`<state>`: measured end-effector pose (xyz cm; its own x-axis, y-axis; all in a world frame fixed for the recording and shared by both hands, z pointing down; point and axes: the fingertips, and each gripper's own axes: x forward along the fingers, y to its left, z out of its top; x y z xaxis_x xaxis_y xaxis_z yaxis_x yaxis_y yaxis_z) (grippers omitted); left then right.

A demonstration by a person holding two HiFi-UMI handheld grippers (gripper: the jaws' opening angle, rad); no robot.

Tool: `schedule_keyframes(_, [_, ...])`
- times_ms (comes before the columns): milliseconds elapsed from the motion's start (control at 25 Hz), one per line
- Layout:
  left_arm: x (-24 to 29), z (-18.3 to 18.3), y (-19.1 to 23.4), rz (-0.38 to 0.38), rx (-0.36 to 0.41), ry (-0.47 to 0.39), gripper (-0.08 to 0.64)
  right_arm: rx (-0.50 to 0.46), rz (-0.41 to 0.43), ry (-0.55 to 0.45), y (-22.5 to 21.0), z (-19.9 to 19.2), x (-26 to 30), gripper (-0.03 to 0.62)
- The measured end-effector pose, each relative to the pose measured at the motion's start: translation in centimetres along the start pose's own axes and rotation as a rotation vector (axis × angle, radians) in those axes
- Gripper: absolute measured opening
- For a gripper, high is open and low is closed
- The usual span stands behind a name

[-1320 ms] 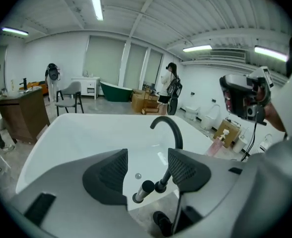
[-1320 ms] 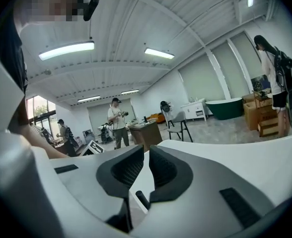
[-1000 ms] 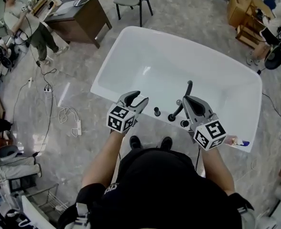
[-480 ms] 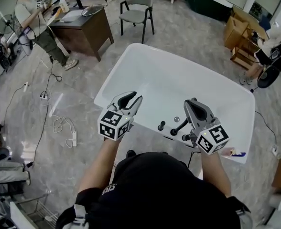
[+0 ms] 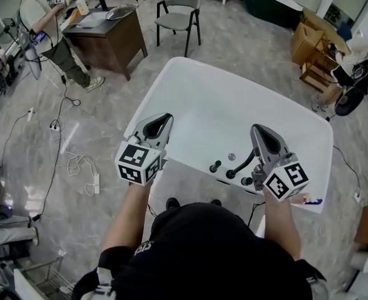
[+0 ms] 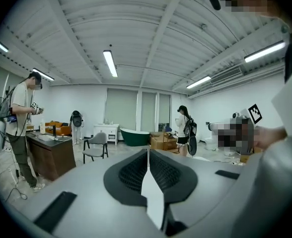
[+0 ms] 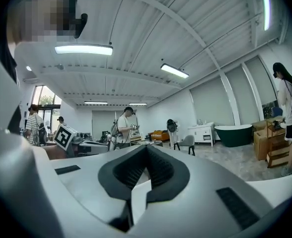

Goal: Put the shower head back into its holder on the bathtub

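**Left gripper** (image 5: 162, 121): the jaws have just been closing and are now meeting pad to pad with nothing between them. It is hanging over the near left rim of the tub (image 5: 184, 157).

**Right gripper** (image 5: 260, 134): the jaws are pressing together, empty. It is hanging just above the shower head.

**Shower head** (image 5: 241, 163): a dark wand, leaning up from the tub's near rim beside a knob (image 5: 215, 165). It is apparently sitting in its holder, and neither gripper is touching it.

**Step in hand (judged):** the return is looking finished, with both grippers standing clear. Doing it well is meaning:
- keeping the right jaws off the wand;
- drawing away upward, not across it;
- checking that it is sitting firm before leaving.

**Hard to make out:**
- The holder is showing too small to tell apart from the wand's foot, so full seating is staying uncertain.
- No hose is showing.
- Both gripper views are taking in only ceiling and room, never the tub.
- The person's torso is covering the floor at the tub's near side.
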<state>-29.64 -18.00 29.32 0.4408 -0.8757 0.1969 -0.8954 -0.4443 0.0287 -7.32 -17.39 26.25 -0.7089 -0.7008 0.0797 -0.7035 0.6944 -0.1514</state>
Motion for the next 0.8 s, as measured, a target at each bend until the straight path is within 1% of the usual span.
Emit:
schedule_keyframes(120, [0.1,0.7,0.6,0.002,-0.001,-0.03,0.02,-0.016,0.001,-0.004,0.1,0.1,0.2,0.011])
schedule_keyframes(240, [0.7,0.9,0.5,-0.006,0.008,-0.038,0.018,-0.011,-0.021,0.011,-0.7,0.0,0.1,0.011])
schedule_keyframes(440, [1.6,0.9,-0.5,-0.031,-0.003,-0.007,0.018,0.001,-0.041,0.017,-2.2,-0.2,-0.8,0.011])
schedule_keyframes(520, [1.3,1.6,-0.9,-0.045,-0.041,-0.042,0.018,0.003,-0.041,0.02,-2.3,-0.3,-1.0,0.011])
schedule_keyframes(640, [0.9,3.2,-1.7,-0.103,-0.157,-0.12,0.02,0.007,-0.036,0.02,-2.4,-0.2,-1.1,0.011])
schedule_keyframes(680, [0.8,3.7,-2.0,-0.121,-0.163,-0.138,0.02,0.01,-0.033,0.018,-2.4,-0.1,-1.0,0.011])
schedule_keyframes(720, [0.8,4.2,-2.4,-0.134,-0.147,-0.149,0.02,0.012,-0.033,0.017,-2.5,0.0,-1.0,0.011])
schedule_keyframes(800, [0.8,5.1,-3.1,-0.151,-0.085,-0.16,0.018,0.016,-0.035,0.015,-2.9,-0.1,-1.1,0.011])
